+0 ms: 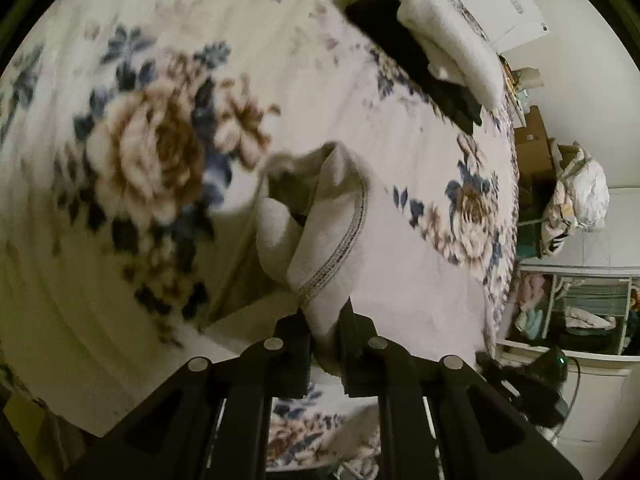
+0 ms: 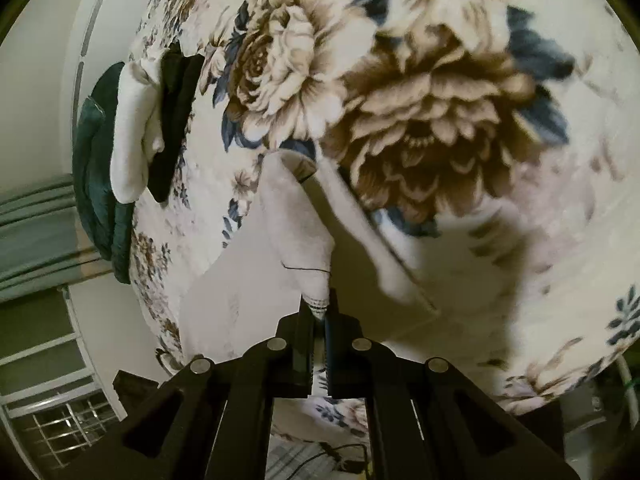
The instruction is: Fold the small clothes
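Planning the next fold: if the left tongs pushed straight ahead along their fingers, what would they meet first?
The left tongs are already shut on the white garment, so its bunched fabric comes first. Beyond that lies the floral blanket, probably before the folded pile, though depth is unclear.

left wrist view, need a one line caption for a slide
Left gripper pinches a pale garment above a floral blanket; folded white and black clothes sit behind.
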`<state>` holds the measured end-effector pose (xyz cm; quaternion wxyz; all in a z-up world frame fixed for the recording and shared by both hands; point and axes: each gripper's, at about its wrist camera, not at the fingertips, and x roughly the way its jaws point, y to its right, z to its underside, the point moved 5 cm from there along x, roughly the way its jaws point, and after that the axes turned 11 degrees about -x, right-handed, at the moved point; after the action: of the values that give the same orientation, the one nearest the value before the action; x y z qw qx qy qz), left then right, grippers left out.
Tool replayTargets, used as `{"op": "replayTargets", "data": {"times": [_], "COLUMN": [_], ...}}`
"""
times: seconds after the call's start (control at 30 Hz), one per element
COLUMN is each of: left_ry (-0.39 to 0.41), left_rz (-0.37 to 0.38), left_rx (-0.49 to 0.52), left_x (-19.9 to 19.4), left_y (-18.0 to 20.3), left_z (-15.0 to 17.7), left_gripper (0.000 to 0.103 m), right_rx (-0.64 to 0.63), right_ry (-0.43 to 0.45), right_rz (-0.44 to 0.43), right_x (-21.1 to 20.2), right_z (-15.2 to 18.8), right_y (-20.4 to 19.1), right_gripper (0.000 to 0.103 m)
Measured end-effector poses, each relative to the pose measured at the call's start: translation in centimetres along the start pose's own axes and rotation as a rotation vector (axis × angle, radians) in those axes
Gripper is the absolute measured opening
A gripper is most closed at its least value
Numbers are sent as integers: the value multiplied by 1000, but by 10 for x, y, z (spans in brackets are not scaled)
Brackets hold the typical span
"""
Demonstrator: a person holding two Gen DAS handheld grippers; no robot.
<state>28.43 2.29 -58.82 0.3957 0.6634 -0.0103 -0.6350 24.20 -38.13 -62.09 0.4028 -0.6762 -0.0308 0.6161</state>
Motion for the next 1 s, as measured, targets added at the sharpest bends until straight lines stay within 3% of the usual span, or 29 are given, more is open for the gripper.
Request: {"op": "replayTargets", "data": {"times": [0.13, 0.23, 0.3, 0.4, 0.47, 0.57, 0.6, 0.7, 0.8, 0.93, 1.0], "left_ry": [-74, -60, -36, -39, -25, 34, 62, 109, 117, 119, 101], "left_rz": [5, 32, 58, 72, 65, 31, 20, 45, 67, 26, -15], "left_rx": [-47, -94, -118, -134, -136, -107, -94, -81, -98, -89, -97], "left_x": [13, 5, -2, 3, 7, 3, -1, -19, -36, -42, -30], "left_y": [-13, -17, -17, -14, -12, -1, 3, 15, 19, 9, -5], "left_z": [8, 8, 7, 7, 8, 11, 11, 15, 19, 22, 24], "left_gripper": [18, 34, 51, 52, 48, 3, 3, 3, 3, 3, 3], "right_rx": [-72, -86, -78, -53, -38, -28, -35, -70, -89, -110, -111], "right_ry": [-54, -81, -97, -126, -149, -163, -157, -115, -84, -91, -128], "right_rz": [101, 98, 74, 50, 40, 24, 30, 43, 28, 19, 54], "right_x": [10, 18, 23, 30, 36, 40, 40, 34, 20, 8, 10], "right_z": [0, 0, -1, 1, 4, 9, 10, 9, 9, 11, 16], "right_y": [12, 12, 11, 14, 15, 13, 11, -1, -11, -18, -10], "right_gripper": [4, 4, 5, 10, 25, 29, 28, 5, 4, 4, 4]}}
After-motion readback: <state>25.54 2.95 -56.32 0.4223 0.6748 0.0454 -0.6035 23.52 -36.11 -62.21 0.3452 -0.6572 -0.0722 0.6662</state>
